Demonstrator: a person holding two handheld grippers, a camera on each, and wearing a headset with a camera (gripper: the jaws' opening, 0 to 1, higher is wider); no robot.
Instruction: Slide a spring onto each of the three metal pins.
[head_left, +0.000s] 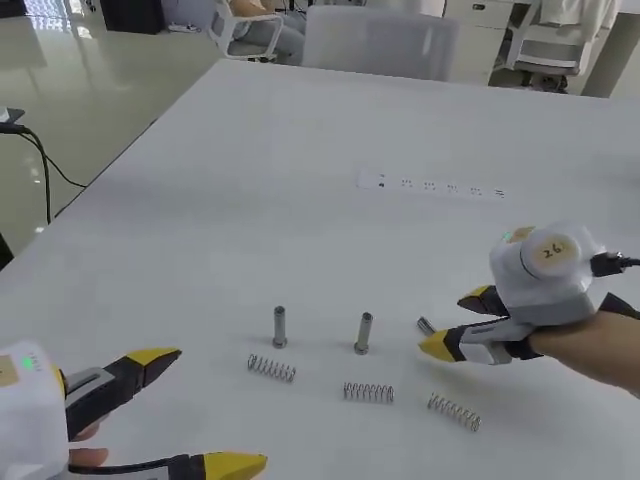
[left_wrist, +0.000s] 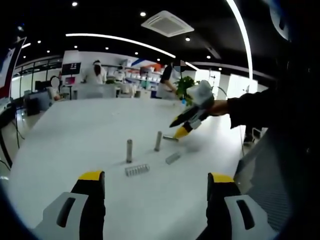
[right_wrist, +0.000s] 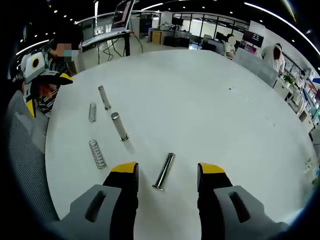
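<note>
**White counter** (head_left: 200, 200): a wide, smooth, matt surface. A row of flush sockets (head_left: 430, 186) is set into it far right of centre.

**Room:** office chairs (head_left: 375, 42) stand beyond the far edge. A glossy pale floor (head_left: 80, 70) with a black cable (head_left: 42, 165) lies to the left. The left gripper view shows a black ceiling (left_wrist: 110, 15) with spot lights, curved light strips and an air-conditioning unit (left_wrist: 167, 23).

**Work:** toward the near edge, the left pin (head_left: 279, 327) and the middle pin (head_left: 364, 333) stand upright. The third pin (head_left: 425, 325) lies on its side to their right. The three springs (head_left: 368, 392) lie flat in a row just nearer than the pins, none on a pin.

**Tools:** the right tool (head_left: 450, 322) has its jaws spread to either side of the lying pin, not touching it. The left tool (head_left: 205, 410), at the near left and well apart from the pins, is likewise spread and holds nothing.
</note>
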